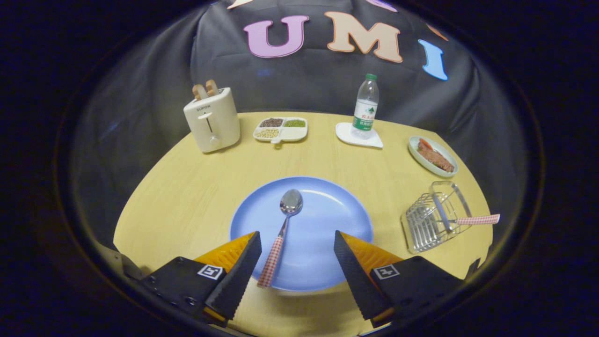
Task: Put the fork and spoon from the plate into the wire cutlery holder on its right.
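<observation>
On the table (187,196), the scene at this moment:

Gripper: the gripper (297,243) is hovering low over the near edge of the plate, its fingers standing wide apart and gripping nothing.

Spoon: the spoon (281,234) is lying on the blue plate (327,224), bowl pointing away toward the far side, checked handle running back toward the fingers and overhanging the plate's near rim. It is sitting between the fingers, closer to the left one.

Fork: a checked handle (477,219) is sticking out sideways from the wire cutlery holder (433,220); this is looking like the fork already dropped in, though its tines are too hard to make out through the wires to be sure.

Holder: it is standing to the right of the plate, well apart from it, near the table's edge.

Progress: judging by this, one utensil is seeming done and the spoon is remaining.

How the spoon is likely handling: it is looking light, rigid and thin, with a shiny bowl that is probably being slippery. It is lying flat on a smooth plate, so it may be sliding or pivoting when nudged.

Where to grip: the checked handle is offering the better purchase, ideally near its overhanging end where the fingers can be closing across its width without scraping the plate.

Risk: an end grip may be letting the bowl droop or swing.

Bystanders: a toaster (213,121), a divided dish (281,129), a water bottle (366,107) and a food dish (433,157) are standing beyond the plate.
</observation>
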Tool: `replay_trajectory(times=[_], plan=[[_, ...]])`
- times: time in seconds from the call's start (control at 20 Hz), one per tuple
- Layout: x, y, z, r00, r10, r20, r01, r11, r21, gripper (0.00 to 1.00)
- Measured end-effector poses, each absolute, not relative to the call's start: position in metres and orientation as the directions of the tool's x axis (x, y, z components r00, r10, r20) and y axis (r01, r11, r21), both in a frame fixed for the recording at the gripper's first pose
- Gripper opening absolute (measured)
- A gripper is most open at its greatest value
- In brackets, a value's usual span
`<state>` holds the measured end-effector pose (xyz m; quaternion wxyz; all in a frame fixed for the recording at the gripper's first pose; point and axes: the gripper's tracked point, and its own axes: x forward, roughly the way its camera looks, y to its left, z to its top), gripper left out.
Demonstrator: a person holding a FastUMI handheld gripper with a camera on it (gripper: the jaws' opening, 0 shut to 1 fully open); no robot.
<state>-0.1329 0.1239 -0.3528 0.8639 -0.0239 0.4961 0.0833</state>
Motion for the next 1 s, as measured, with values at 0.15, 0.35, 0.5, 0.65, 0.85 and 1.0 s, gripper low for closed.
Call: replay_trajectory(times=[0.15, 0.35, 0.5, 0.65, 0.85, 1.0], plan=[[-0.141, 0.132, -0.369, 0.457, 0.112, -0.883, -0.185, 0.982, 0.029, 1.0], [-0.149, 0.135, -0.385, 0.412, 0.095, -0.906, -0.222, 0.975, 0.001, 0.73], [-0.154, 0.135, -0.394, 0.385, 0.083, -0.919, -0.231, 0.973, -0.009, 0.54], [-0.153, 0.136, -0.398, 0.366, 0.078, -0.928, -0.233, 0.973, -0.01, 0.34], [-0.152, 0.133, -0.397, 0.36, 0.087, -0.929, -0.219, 0.976, 0.006, 0.18], [-0.152, 0.128, -0.394, 0.345, 0.1, -0.933, -0.214, 0.977, 0.026, 0.12]])
